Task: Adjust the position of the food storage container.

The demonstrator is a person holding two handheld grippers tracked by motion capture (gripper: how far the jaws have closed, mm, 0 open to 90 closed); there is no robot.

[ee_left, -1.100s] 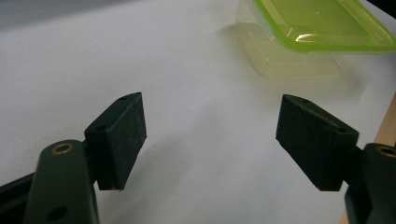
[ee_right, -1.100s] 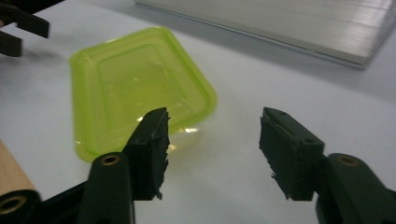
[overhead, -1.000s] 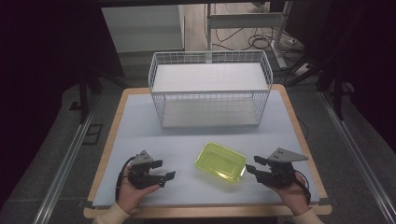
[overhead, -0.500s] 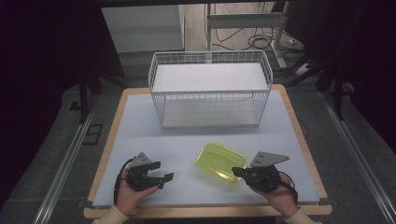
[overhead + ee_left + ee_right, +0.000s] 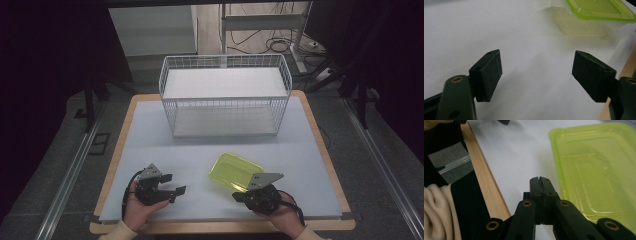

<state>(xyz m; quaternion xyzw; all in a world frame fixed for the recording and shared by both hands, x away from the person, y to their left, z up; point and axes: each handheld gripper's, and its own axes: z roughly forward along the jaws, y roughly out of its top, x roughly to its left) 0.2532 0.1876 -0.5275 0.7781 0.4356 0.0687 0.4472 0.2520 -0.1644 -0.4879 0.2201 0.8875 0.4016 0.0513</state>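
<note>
High view: green-lidded box (image 5: 236, 171) at lower centre of table (image 5: 150, 130), long axis running upper left to lower right. Right gripper (image 5: 241, 195) nearer, just below box, jaws clenched, empty. Left gripper (image 5: 175, 183) released, well left.

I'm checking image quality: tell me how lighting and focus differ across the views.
High view: lit table, dark surroundings. Left gripper view: container soft, casting faint shadow. Right gripper view: shut hand-held gripper sharp, mild sheen on the lid.
</note>
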